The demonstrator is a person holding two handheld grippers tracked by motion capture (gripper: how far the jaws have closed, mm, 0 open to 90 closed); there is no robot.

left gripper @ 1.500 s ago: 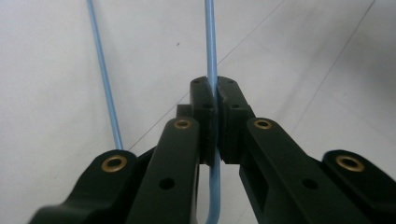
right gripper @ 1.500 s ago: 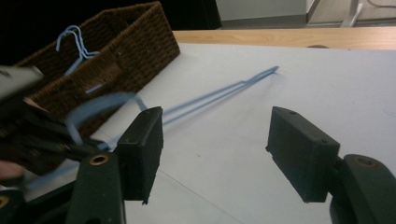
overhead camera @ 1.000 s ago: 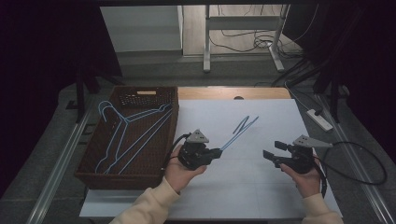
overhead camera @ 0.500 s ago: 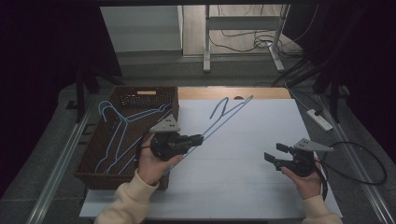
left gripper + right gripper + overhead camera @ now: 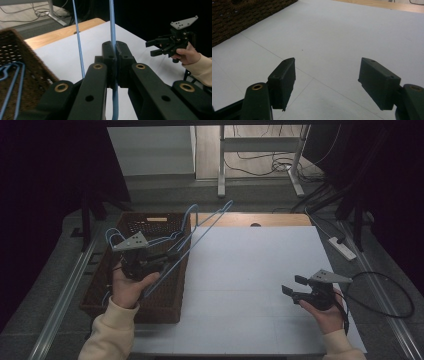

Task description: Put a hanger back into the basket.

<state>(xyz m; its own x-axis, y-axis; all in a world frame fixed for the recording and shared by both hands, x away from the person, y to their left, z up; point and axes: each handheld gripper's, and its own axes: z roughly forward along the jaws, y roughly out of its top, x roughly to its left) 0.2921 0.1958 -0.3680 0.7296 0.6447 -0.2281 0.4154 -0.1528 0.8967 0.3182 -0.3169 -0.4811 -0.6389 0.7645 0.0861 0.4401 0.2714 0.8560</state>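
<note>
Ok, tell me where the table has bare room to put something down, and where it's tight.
Free: the white sheet between the wicker basket and the right gripper, plus its far half up to the wooden edge. Crowded: the basket, with blue hangers inside, and the air above it, where the left gripper holds a blue hanger slanting up over the sheet's far left corner.

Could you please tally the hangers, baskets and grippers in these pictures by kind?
Blue wire hangers: 2 that can be made out, the held hanger and at least one basket hanger; any more there cannot be told.
Brown wicker basket: 1
Grippers: 2, the left gripper and the right gripper
Total: 5
</note>
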